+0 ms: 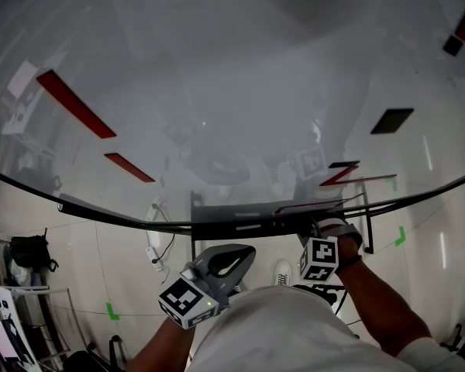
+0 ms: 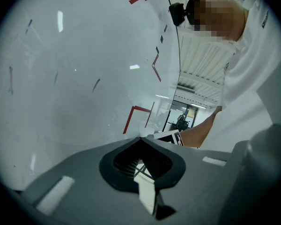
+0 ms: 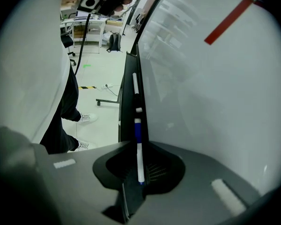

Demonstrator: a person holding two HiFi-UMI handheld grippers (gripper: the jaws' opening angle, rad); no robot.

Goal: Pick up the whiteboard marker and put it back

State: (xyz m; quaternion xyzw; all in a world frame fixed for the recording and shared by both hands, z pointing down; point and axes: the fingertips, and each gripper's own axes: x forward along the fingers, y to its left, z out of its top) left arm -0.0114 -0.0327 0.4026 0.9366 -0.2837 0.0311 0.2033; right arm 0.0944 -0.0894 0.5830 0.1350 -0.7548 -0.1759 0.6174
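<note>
- Where the right gripper [image 3: 139, 143] reaches the tray [image 3: 126, 107] under the whiteboard [image 1: 217, 68], its jaws pinch the marker [image 3: 139, 161]. The white barrel sits in the gap and the blue cap points along the tray.
- Whether the marker touches the tray cannot be told, because the jaws cover its near end.
- From the head view the marker is too small to pick out, and the right gripper [image 1: 322, 225] hides that part of the tray.
- A second marker [image 3: 135, 84] lies farther along the tray, in line with the first.
- The left gripper [image 2: 140, 138] is held off the board with its jaws pressed together on nothing.
- Its own body fills the lower half of the left gripper view.
</note>
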